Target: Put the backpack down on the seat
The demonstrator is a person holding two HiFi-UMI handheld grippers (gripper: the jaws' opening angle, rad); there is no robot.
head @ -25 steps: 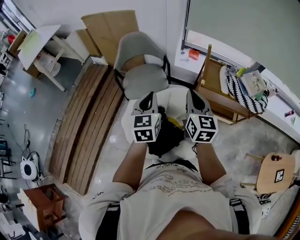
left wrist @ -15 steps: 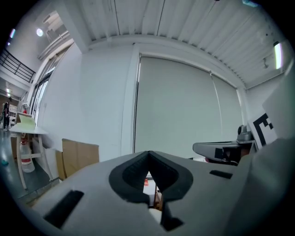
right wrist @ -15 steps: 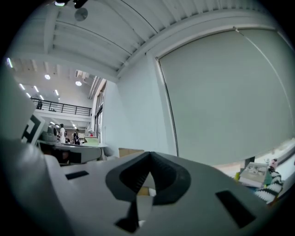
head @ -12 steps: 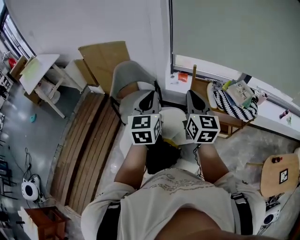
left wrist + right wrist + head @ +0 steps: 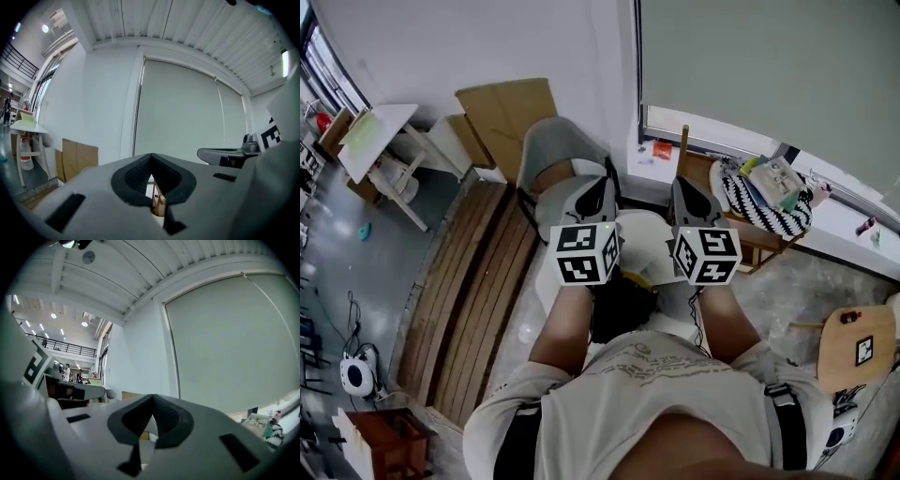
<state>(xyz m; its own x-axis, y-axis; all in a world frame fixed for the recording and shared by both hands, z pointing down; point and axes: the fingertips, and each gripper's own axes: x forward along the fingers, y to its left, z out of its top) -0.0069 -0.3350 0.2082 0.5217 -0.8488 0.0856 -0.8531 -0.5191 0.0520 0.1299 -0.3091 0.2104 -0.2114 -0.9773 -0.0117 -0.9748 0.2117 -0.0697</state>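
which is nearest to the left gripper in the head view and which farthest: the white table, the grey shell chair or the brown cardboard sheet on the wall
1. Grey shell chair: just beyond the left gripper, by the wall.
2. Brown cardboard sheet: leaning on the wall, behind and left of the chair.
3. White table: far off at the upper left.

Open room is lying to the left above the wooden planks (image 5: 459,291) stacked flat on the floor. The grey chair (image 5: 551,142) is standing straight ahead, its backrest closing the far side. Cardboard sheets (image 5: 508,112) are leaning on the wall (image 5: 441,47) behind it, and a wooden bench (image 5: 759,246) is crowding the right.
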